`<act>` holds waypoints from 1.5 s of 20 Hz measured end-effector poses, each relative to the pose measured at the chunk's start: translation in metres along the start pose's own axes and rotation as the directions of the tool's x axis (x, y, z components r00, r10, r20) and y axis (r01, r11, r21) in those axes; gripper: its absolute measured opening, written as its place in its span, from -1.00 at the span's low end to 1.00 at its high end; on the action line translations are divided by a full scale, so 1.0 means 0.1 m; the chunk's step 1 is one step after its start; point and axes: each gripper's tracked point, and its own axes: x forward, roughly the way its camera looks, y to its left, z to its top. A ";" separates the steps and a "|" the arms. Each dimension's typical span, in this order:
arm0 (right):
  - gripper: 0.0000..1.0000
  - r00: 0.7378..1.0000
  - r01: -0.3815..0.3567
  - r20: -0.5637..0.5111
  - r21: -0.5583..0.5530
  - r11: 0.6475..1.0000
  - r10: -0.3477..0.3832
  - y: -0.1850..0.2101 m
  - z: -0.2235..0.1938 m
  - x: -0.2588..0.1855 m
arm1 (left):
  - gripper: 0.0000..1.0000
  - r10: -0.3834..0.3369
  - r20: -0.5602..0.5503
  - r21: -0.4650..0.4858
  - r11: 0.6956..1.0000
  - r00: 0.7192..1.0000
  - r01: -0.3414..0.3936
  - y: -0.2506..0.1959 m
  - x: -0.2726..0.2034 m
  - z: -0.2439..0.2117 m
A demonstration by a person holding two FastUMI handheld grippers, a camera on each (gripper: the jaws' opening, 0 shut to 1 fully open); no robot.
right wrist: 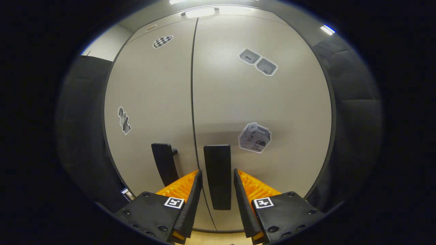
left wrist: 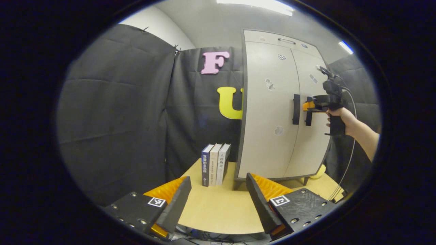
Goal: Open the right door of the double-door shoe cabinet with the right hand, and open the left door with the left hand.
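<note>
Standing back from the bench (left wrist: 218, 207), the left tool (left wrist: 218, 200) hangs with its fingers spread wide and nothing between them; a row of books (left wrist: 215, 164) sits at twelve o'clock just beyond it. At about two o'clock from that tool rises the shoe cabinet (left wrist: 272, 112), both doors closed, the left door handle (left wrist: 296, 109) free. Further right, the right tool (right wrist: 217, 190) straddles the right door handle (right wrist: 218, 173), one finger on each side with a thin gap visible at both, so it brackets the bar without pinching it.

The likely failure is a pull begun before the fingers close: the handle would probably slip out, or the tool would skid along it. A pull aimed straight back instead of along the door's swing might also drag the light cabinet across the bench.

The person's hand (left wrist: 339, 115) holds the right tool level, forearm reaching in from four o'clock.
</note>
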 end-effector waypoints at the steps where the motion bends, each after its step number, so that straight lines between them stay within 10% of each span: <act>1: -0.07 1.000 0.023 0.001 0.001 1.000 -0.023 -0.04 0.01 0.01 | 0.90 -0.006 -0.003 0.006 1.000 1.000 0.006 -0.03 -0.01 -0.01; 13: -0.82 0.998 -0.064 0.011 -0.037 0.997 0.065 -0.02 -0.03 -0.09 | 0.90 -0.081 -0.002 -0.029 0.996 0.997 0.081 -0.32 0.02 -0.04; 30: -0.82 0.983 -0.179 0.025 -0.006 0.984 0.179 -0.37 -0.14 -1.03 | 0.90 -0.219 0.008 -0.049 0.974 0.976 0.219 -1.05 0.07 0.03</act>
